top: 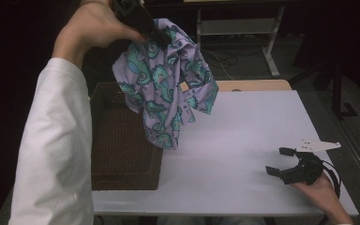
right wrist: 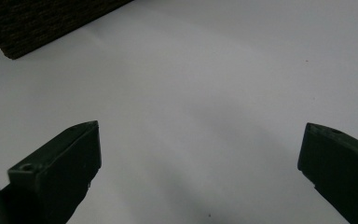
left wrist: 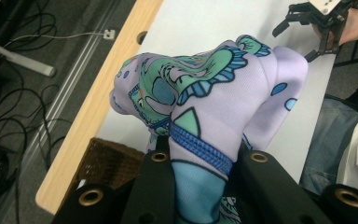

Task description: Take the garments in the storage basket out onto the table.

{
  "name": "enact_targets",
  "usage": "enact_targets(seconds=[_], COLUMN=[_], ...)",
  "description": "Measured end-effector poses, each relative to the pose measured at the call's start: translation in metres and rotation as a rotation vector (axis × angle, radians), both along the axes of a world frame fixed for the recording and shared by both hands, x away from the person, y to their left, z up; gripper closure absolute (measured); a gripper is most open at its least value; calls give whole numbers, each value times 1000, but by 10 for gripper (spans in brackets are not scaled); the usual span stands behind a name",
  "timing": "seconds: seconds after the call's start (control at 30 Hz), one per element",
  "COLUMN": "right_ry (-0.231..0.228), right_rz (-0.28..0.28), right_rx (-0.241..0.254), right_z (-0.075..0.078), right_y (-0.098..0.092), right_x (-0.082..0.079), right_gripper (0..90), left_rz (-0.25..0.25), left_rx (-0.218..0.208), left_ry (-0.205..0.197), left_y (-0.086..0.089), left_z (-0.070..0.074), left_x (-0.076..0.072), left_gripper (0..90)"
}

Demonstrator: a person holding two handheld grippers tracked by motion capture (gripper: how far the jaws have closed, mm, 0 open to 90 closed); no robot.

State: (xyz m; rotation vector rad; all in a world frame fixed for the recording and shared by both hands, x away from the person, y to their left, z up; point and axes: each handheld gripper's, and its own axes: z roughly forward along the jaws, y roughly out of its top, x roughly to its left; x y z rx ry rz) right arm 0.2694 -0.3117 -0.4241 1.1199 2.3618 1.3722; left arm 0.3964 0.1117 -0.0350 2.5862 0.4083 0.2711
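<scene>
Up high, a patterned garment dangles over basket and bench

Clearly the left hand-held gripper (top: 153,33) pinches the lilac-and-teal garment (top: 168,89) by a blue-trimmed edge, lifted so the cloth hangs free – partly above the brown wicker basket (top: 122,140). The right hand-held gripper (top: 283,161) rests low on the white bench (top: 243,122), jaws spread and empty – seemingly waiting.

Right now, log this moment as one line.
left tool: shut on patterned cloth, lifted beside wicker basket | right tool: open, low over white table
</scene>
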Motion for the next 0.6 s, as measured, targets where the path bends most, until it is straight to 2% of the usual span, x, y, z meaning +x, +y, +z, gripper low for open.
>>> enact_targets(seconds=[0.2, 0.47, 0.5, 0.6], right_ry=[3, 3, -1, -4], right_rz=[-2, -4, -6, -7], right_rx=[8, 13, 13, 16], right_z=[0, 0, 1, 1], right_y=[-1, -1, -2, -2], right_x=[0, 1, 2, 2], right_gripper=[0, 0, 0, 0], left_rz=[-16, -45, -57, -68], left_rx=[14, 18, 16, 17], left_ry=[22, 22, 24, 23], left_y=[-15, -32, -39, -48], left_z=[-5, -7, -9, -11], left_x=[5, 8, 9, 9], left_gripper=[790, 789, 790, 789])
